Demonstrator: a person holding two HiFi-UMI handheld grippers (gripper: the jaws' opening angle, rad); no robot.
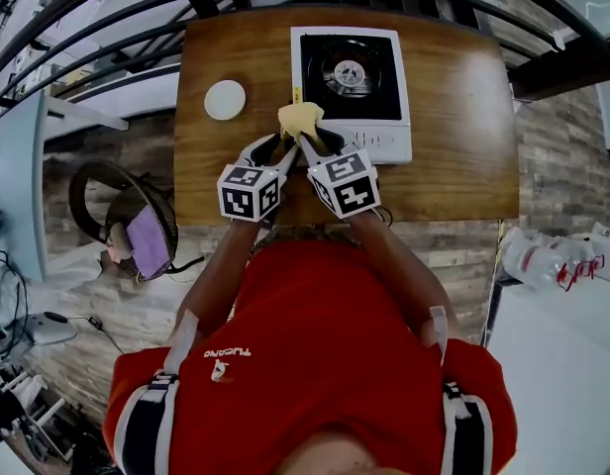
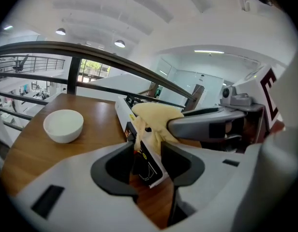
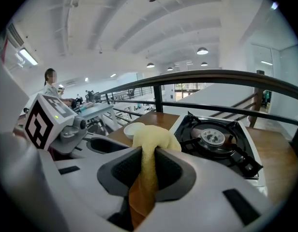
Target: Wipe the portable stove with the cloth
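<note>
Looking down from the head view, one wooden table (image 1: pixel 454 117) carries one portable stove (image 1: pixel 394 139) with a single round burner at the far side and one white bowl (image 1: pixel 225 100) to its left. Two grippers meet at the stove's near left corner: the left gripper (image 1: pixel 281 146) and the right gripper (image 1: pixel 307 146), each with one marker cube, both tips at one yellow cloth (image 1: pixel 299 118) bunched between them. In the left gripper view, the left gripper (image 2: pixel 148 161) has its jaws apart; through the gap shows the stove's corner (image 2: pixel 121 111), and the cloth (image 2: pixel 151 117) hangs just beyond the tips, pinched instead by one grey finger (image 2: pixel 202 125) of the other gripper coming in from the right. The bowl (image 2: pixel 64 124) sits alone on the wood at left. In the right gripper view, the right gripper (image 3: pixel 149 170) has its jaws closed on the cloth (image 3: pixel 154 139), which bulges above them and trails down between them. The stove (image 3: pixel 214 139) lies just right, the bowl (image 3: pixel 132 128) behind the cloth, and one person (image 3: pixel 50 83) stands far off at left.
</note>
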